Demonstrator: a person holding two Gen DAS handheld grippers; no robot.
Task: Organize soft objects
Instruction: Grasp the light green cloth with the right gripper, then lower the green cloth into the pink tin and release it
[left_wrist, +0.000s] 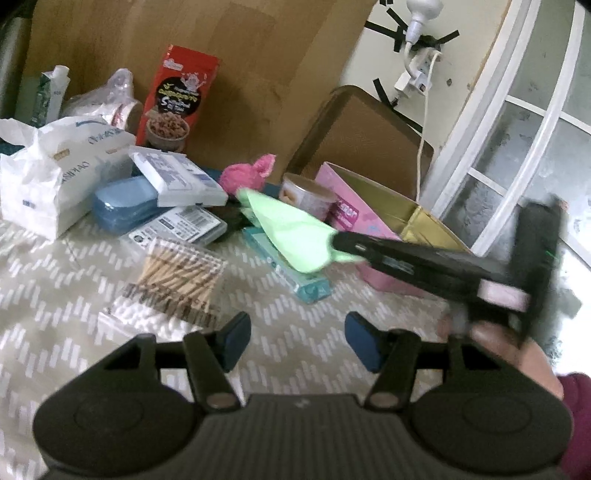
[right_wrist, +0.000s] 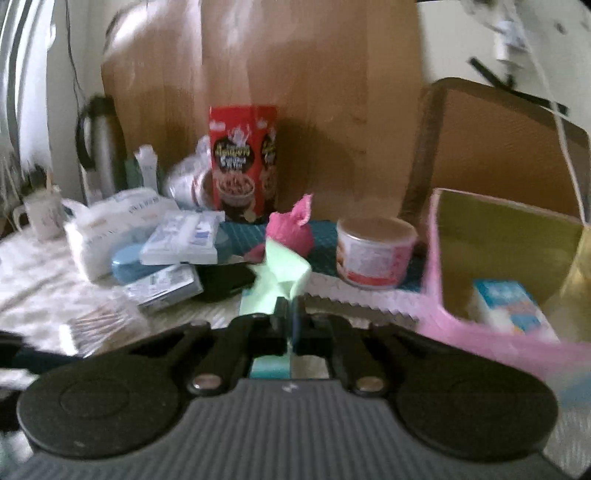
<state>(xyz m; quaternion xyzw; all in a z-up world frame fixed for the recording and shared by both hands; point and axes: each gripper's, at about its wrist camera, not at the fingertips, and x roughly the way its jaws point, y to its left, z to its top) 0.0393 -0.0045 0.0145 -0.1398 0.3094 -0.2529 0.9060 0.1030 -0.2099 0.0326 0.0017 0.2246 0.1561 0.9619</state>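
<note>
A light green cloth (left_wrist: 295, 229) lies draped over a teal packet (left_wrist: 303, 277) on the patterned bedsheet. My right gripper (right_wrist: 291, 306) is shut on the near corner of this green cloth (right_wrist: 284, 273). In the left wrist view the right gripper (left_wrist: 334, 243) reaches in from the right, held by a hand. A pink plush toy (right_wrist: 291, 229) sits just behind the cloth. To the right stands an open pink box (right_wrist: 436, 258) with a gold lining. My left gripper (left_wrist: 299, 339) is open over bare sheet, with nothing between its blue pads (left_wrist: 236, 339).
A tin can (right_wrist: 373, 251) stands between the plush and the pink box. On the left lie a tissue pack (left_wrist: 48, 177), a blue case (left_wrist: 122, 203), flat packets and a pack of cotton swabs (left_wrist: 177, 277). At the back a red snack box (left_wrist: 177, 99) leans on cardboard.
</note>
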